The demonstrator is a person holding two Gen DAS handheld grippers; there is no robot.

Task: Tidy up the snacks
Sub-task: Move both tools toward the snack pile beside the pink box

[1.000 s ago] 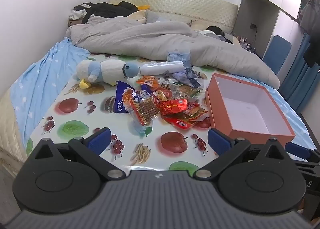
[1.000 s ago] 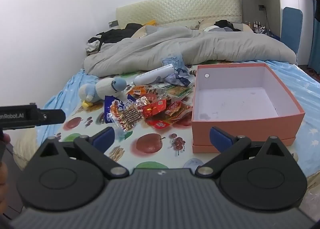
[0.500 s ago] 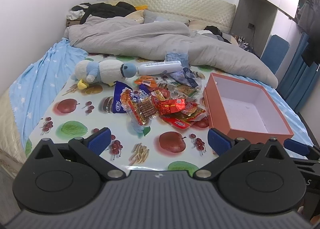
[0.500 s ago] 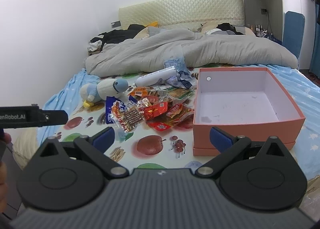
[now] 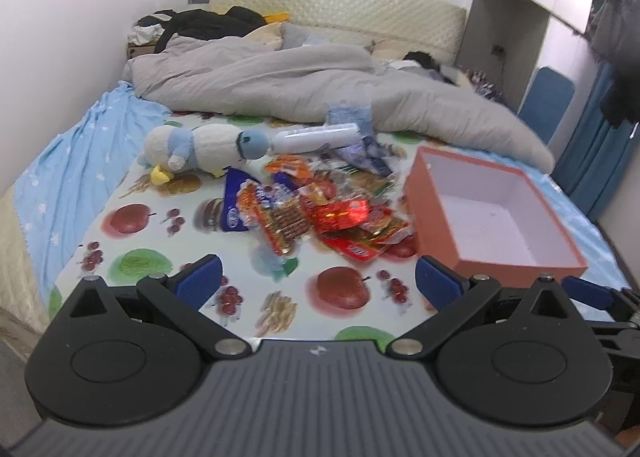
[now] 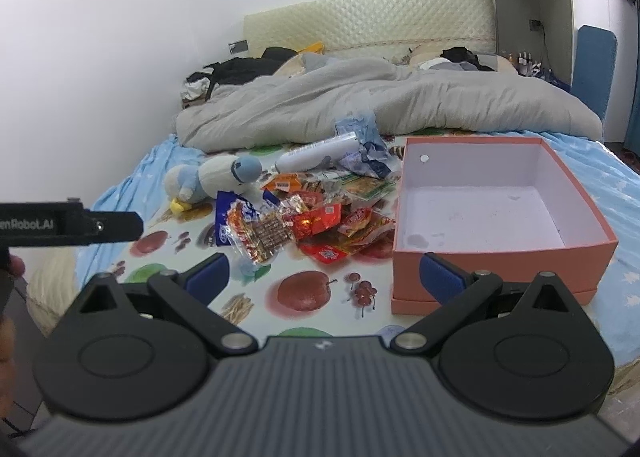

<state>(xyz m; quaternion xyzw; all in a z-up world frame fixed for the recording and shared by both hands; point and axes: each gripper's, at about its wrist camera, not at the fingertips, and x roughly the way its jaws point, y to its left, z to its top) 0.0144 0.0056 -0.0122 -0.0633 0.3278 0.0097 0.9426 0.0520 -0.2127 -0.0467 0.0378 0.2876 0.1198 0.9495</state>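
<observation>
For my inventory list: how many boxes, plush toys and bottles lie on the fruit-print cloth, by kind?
Open pink cardboard box: 1
White and blue plush toy: 1
White plastic bottle: 1
Total: 3

From my feed I've got a messy pile of snack packets [image 5: 320, 209] heaped on the fruit-print cloth: mostly red and orange wrappers, a blue bag [image 5: 234, 203] on the left edge, a clear pack of brown sticks [image 6: 266, 235] in front. Just right of it sits an open salmon-pink box [image 6: 500, 253], upright, white inside, nothing in it.
</observation>
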